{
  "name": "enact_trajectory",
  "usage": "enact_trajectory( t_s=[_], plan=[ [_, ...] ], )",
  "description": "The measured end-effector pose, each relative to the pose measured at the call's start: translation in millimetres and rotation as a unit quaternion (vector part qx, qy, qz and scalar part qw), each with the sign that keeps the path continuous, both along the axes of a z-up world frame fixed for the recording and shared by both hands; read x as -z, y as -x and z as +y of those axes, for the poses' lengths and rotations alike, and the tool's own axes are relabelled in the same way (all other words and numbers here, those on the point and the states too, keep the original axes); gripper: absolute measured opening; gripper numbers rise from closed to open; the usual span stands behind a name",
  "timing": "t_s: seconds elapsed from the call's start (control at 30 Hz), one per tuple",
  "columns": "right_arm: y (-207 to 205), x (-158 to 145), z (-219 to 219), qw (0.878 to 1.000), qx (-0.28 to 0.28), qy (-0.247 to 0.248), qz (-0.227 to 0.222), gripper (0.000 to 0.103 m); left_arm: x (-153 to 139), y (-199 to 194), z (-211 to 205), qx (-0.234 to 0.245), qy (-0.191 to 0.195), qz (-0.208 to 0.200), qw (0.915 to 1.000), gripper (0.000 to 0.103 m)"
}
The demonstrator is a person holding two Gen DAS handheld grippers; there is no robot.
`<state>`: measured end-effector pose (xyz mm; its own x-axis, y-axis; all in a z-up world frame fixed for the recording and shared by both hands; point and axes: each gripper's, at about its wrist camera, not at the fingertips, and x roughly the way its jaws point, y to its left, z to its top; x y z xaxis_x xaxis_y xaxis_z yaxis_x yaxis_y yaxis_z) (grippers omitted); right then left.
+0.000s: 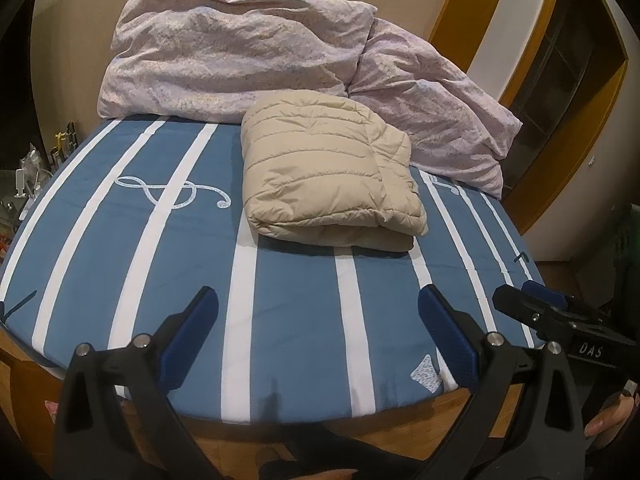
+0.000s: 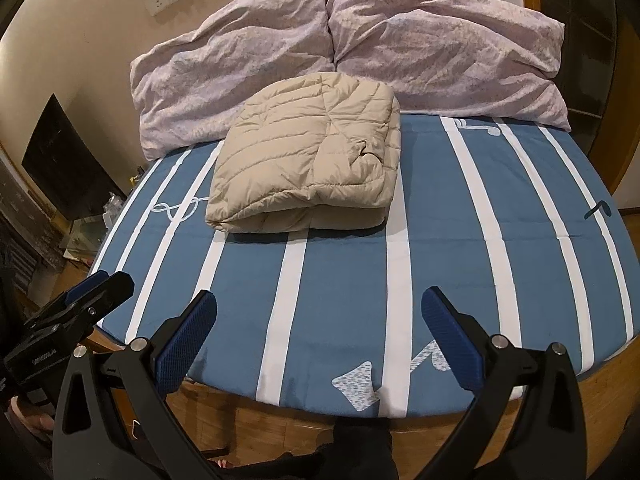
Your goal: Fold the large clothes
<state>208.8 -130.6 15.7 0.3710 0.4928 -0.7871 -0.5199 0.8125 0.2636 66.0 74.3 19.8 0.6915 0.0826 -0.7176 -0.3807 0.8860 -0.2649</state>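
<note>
1. Left wrist view: folded beige puffer jacket (image 1: pixel 328 172) lies on the blue sheet with white stripes (image 1: pixel 296 312), far side of the bed, its back edge touching the crumpled lilac bedding (image 1: pixel 240 48).
2. Left gripper (image 1: pixel 318 312) sits above the near edge of the bed, well apart from the jacket, which lies ahead and about centred between the fingers. Fingers spread wide, blue pads facing each other, nothing between them but sheet.
3. Right gripper (image 1: pixel 532 300) shows at the right edge, side-on, level with the left one; its finger spacing is not readable from this angle.
4. Right wrist view: jacket (image 2: pixel 308 164) lies ahead and slightly left of the right gripper (image 2: pixel 320 312), well apart from it, folded edge toward the camera.
5. Right gripper fingers spread wide over the near edge of the sheet (image 2: pixel 340 280); nothing held.
6. Left gripper (image 2: pixel 100 284) enters at the left edge, low, beside the bed corner.
7. Lilac bedding (image 2: pixel 420 40) is piled against the wall behind the jacket.
</note>
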Motion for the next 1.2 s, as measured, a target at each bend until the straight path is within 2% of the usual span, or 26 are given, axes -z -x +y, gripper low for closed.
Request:
enact_trajectory(
  t_s=[1.2],
  plan=[
    [-1.2, 4.3, -1.9, 1.000, 0.002, -0.001, 0.011, 0.102, 4.4, -9.1, -9.0, 0.007, 0.008, 0.008, 0.9999, 0.100]
  ],
)
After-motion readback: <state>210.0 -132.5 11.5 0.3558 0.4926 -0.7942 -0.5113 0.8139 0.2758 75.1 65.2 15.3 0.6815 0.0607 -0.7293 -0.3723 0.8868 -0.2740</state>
